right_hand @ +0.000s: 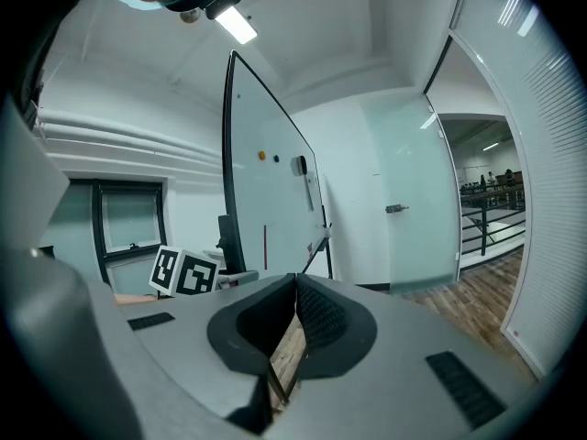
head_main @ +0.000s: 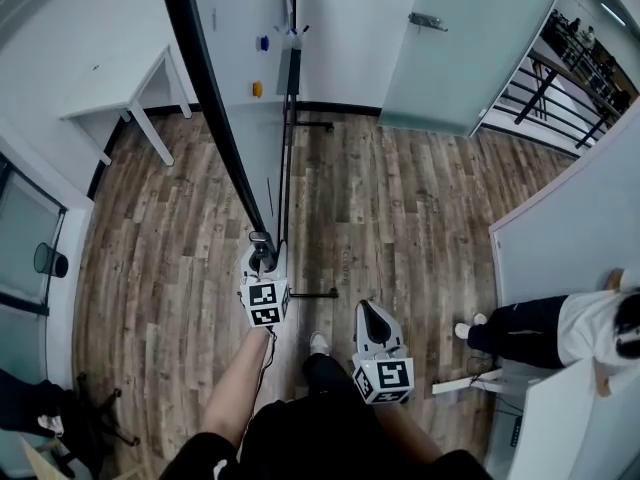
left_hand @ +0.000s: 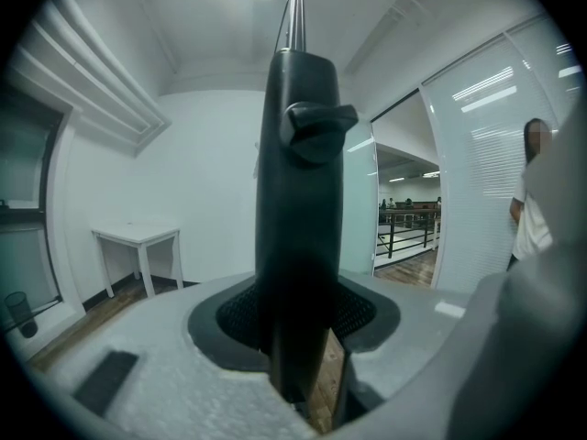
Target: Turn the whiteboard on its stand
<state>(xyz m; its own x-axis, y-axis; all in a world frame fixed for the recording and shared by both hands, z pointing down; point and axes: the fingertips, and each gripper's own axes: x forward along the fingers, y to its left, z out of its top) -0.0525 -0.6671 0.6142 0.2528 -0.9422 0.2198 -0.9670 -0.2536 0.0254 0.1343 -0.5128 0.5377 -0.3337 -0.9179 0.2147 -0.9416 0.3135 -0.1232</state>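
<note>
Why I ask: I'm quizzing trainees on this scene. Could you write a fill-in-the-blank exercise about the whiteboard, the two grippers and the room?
1. The left gripper has its jaws clamped on the ____ frame of the whiteboard.
2. The right gripper has its jaws together and holds ____.
3. The table at the head view's upper left is ____ in colour.

Missing words: black; nothing; white.
</note>
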